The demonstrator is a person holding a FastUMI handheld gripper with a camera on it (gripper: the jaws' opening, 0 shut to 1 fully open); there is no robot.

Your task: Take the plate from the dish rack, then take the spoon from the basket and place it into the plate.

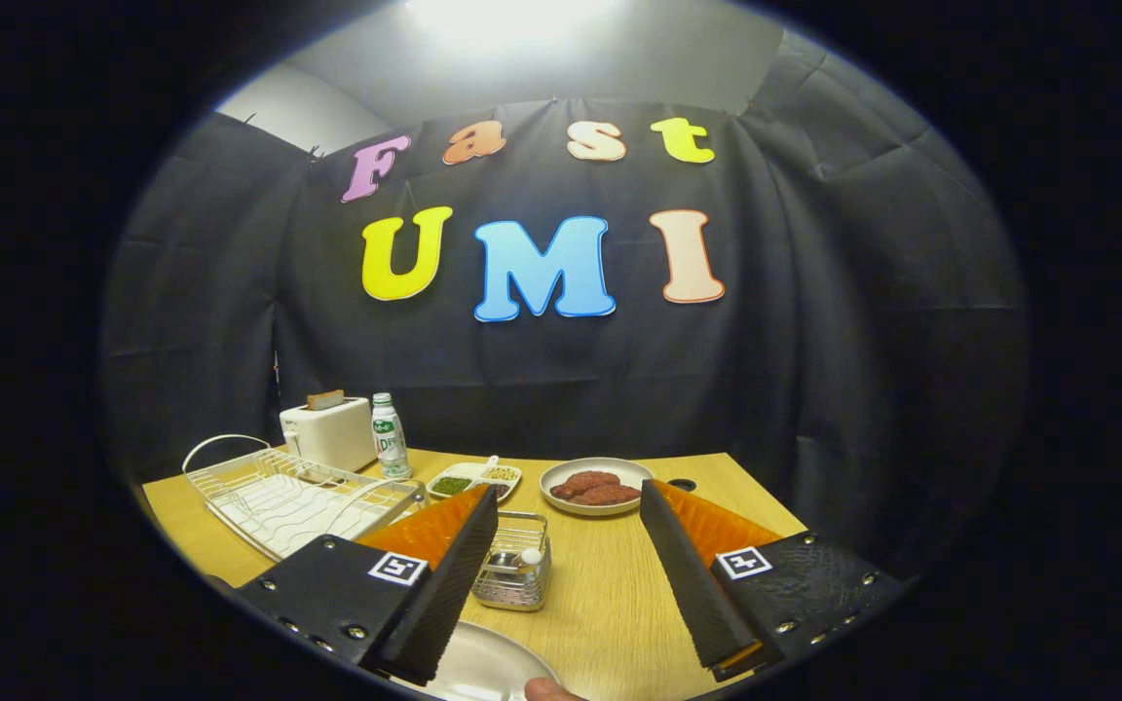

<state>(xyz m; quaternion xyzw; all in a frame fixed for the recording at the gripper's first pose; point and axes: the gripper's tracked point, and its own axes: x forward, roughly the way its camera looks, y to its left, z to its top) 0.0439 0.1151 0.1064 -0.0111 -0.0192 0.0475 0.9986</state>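
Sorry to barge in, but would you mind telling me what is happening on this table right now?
A person is working a handheld gripper, whose fingers are open and gripping nothing. The dish rack holds no plate; a white plate already lies on the table below the fingers, with a fingertip at its edge. The spoon is still in the small wire basket just ahead of the fingers, so it comes next.

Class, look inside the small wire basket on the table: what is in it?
In the wire basket, just ahead of the open claw, a spoon's white end shows; the rest of the spoon is hidden by the mesh.
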